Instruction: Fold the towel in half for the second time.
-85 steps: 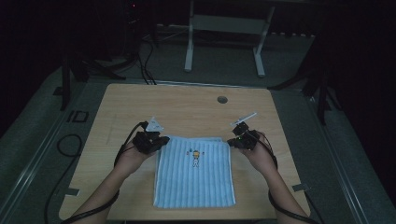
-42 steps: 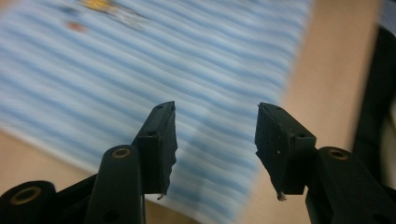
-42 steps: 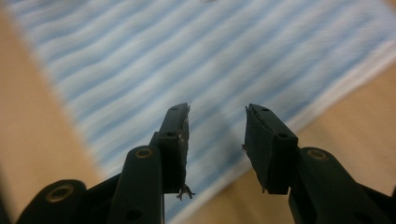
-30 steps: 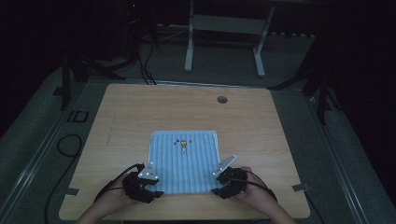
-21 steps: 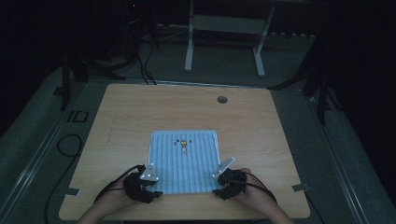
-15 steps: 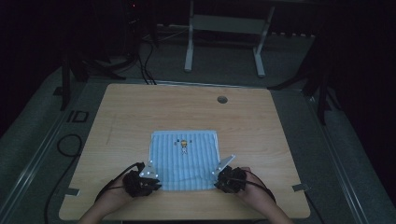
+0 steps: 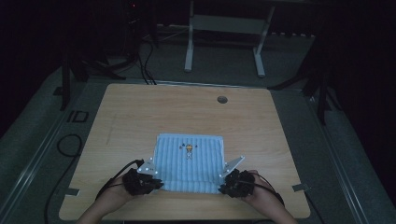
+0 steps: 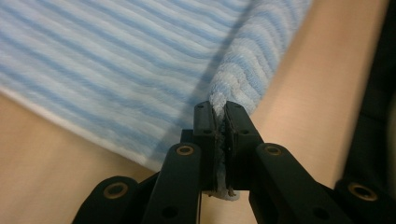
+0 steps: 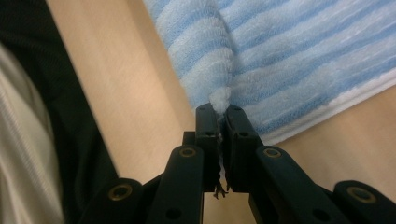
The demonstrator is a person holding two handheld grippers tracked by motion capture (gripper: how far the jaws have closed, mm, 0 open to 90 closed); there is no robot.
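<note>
A blue and white striped towel (image 7: 189, 161) with a small figure printed on it lies folded on the wooden table (image 7: 140, 116), near its front edge. My left gripper (image 7: 152, 179) is shut on the towel's near left corner; in the left gripper view the cloth (image 8: 140, 70) is pinched between the jaws of the left gripper (image 8: 220, 112). At the near right corner my right gripper (image 7: 225, 183) is shut too, and the right gripper view shows the towel (image 9: 280, 56) bunched into the right gripper (image 9: 219, 112).
A round cable hole (image 7: 222, 99) sits at the table's far right. Behind the table stands a white metal frame (image 7: 224, 28) on a dark floor. Cables (image 7: 65, 144) lie on the floor to the left. A dark and pale sleeve (image 9: 37, 140) is close to my right gripper.
Both grippers have carried the towel's far corners from mid-table back to the front edge, folding it in half. In the last half second they moved slightly forward.
</note>
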